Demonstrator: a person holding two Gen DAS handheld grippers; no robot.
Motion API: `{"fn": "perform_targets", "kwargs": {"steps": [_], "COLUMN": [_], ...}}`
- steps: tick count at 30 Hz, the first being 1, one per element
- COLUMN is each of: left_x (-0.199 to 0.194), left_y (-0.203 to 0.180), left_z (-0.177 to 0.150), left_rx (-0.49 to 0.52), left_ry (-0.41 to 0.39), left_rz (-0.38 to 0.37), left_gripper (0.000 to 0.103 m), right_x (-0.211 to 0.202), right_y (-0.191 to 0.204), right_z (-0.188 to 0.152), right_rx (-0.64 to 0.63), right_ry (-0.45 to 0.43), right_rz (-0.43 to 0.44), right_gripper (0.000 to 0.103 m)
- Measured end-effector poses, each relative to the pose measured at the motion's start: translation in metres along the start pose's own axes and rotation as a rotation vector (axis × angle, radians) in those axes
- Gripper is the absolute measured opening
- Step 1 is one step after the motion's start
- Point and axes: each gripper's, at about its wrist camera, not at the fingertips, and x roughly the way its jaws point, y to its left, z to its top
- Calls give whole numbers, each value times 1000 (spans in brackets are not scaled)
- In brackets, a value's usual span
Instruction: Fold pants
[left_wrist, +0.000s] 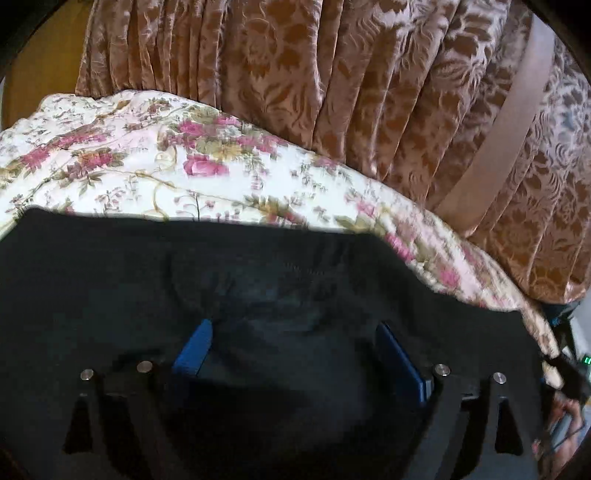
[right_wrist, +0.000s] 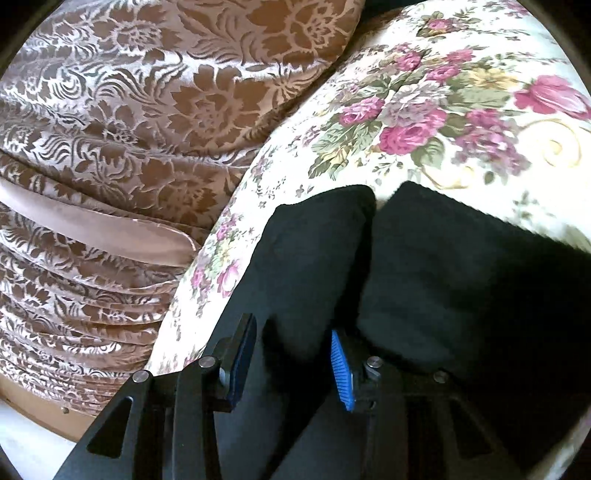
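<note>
1. Pants (left_wrist: 258, 266): black, lying on the floral bedspread (left_wrist: 129, 147) of a bed, brown curtain (left_wrist: 332, 74) behind.
2. Left view: a broad dark panel spread flat, top edge straight, probably the waist end; the dark cloth hides seams.
3. Right view: two leg ends (right_wrist: 388, 258) lie side by side, touching, near the bed edge. No fold visible there.
4. Left hand-held gripper (left_wrist: 295, 354): jaws wide apart over the cloth, holding nothing.
5. Right hand-held gripper (right_wrist: 295, 358): jaws parted, one leg end between the pads, not clamped.
6. Judgement: early stage; pants laid out, the folds all remain.
</note>
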Motion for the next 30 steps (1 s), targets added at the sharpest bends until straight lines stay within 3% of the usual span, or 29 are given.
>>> {"fn": "perform_targets", "kwargs": {"steps": [4,7,11,19,28,30], "left_x": [-8,-15,-16,-18,-19,-19], "left_y": [2,10,14,13,14,14], "left_z": [-8,-11,-9,-12,-12,-13], "left_rx": [0,-39,-56,-56,-55,-56], "left_ry": [-61,-95,-106,-115,-114,-117], "left_rz": [-45,-93,-116,-122,-123,-124], "left_gripper": [93,93,93,93,93,93], "right_x": [15,11,-17,-82,-87,-84], "right_y": [0,-3,7,6,-37,-46], "right_z": [6,6,-2,-18,-40,-39], "right_rx": [-23,-20,-68,-151,-74,-46], "right_ry": [5,-13,-83,-168,-112,-107], "right_rz": [-24,-16,13,-18,-128,-110], "right_gripper": [16,9,8,8,8,6]}}
